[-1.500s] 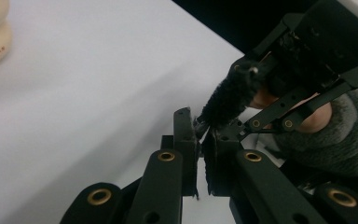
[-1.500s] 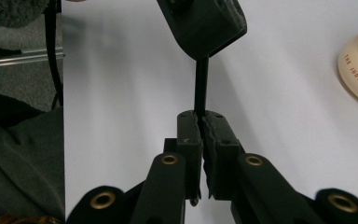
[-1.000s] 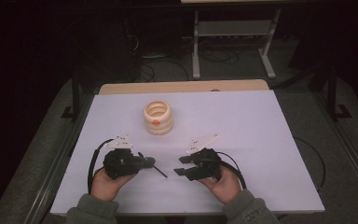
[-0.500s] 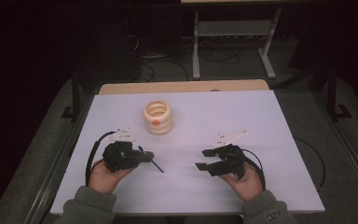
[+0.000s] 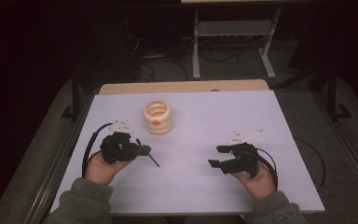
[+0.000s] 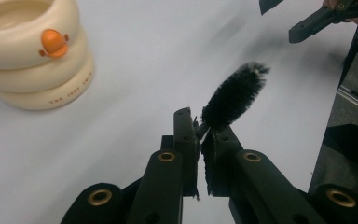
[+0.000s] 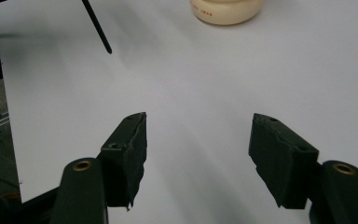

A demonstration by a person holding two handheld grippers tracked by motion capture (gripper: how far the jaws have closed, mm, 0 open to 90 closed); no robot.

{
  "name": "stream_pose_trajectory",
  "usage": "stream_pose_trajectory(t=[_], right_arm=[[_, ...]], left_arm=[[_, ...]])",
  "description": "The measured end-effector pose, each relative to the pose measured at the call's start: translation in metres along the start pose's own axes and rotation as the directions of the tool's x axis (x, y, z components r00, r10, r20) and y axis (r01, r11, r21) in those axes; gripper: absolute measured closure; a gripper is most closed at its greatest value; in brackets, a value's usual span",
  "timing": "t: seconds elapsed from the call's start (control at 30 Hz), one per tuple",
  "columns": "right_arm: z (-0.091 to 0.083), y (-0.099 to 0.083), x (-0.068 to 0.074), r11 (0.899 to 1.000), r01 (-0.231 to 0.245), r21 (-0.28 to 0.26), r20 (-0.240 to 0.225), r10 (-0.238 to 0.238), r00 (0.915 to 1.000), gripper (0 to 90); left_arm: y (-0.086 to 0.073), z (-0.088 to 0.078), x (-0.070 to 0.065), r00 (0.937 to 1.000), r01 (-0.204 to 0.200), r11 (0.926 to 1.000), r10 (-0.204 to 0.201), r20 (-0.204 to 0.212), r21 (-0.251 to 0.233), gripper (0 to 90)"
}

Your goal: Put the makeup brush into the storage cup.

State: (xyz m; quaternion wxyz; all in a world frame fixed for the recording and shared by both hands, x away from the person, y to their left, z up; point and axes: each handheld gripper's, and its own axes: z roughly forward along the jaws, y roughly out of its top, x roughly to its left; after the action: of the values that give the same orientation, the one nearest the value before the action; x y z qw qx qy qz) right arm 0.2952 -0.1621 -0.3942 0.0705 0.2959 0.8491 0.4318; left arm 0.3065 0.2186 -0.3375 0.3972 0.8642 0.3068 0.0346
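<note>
Left tongs (image 6: 199, 140) clamped on a black brush (image 6: 233, 95), right tongs (image 7: 198, 154) wide, empty (bare white table (image 5: 205, 116) between)

Surroundings of your work table, dim room.

You sit at a white table top (image 5: 214, 116) with a bare wooden strip (image 5: 182, 87) along its far edge. A dark metal rail (image 5: 56, 163) runs down its left side, and a black post (image 5: 76, 93) stands near the far left corner. Beyond the table you face a grey metal stand (image 5: 233, 29) on two legs, with loose cables (image 5: 154, 70) lying on the grey floor (image 5: 307, 88) beside it. The background above is too dark to read.
</note>
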Motion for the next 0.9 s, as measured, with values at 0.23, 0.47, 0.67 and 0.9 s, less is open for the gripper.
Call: stream_pose_trajectory(t=[0.23,0.47,0.67,0.9], right_arm=[[-0.008,-0.006,-0.005,1.0,-0.013,-0.002,0.025,0.013,0.9996,34.2],[-0.014,-0.01,-0.008,0.999,-0.032,-0.005,0.046,0.033,0.9984,32.7],[-0.017,-0.011,-0.009,1.0,-0.023,-0.007,0.06,0.024,0.9979,31.9],[-0.017,-0.011,-0.008,1.0,-0.011,-0.007,0.071,0.011,0.9974,30.6]], left_arm=[[0.009,-0.009,0.009,0.9999,0.004,0.9999,-0.004,-0.013,0.01,84.7],[0.017,-0.017,0.015,0.9996,0.019,0.9998,-0.019,-0.022,0.007,84.7],[0.028,-0.025,0.024,0.9989,0.034,0.9994,-0.034,-0.033,0.004,84.6],[0.041,-0.038,0.032,0.9981,0.049,0.9988,-0.049,-0.036,-0.01,84.6]])
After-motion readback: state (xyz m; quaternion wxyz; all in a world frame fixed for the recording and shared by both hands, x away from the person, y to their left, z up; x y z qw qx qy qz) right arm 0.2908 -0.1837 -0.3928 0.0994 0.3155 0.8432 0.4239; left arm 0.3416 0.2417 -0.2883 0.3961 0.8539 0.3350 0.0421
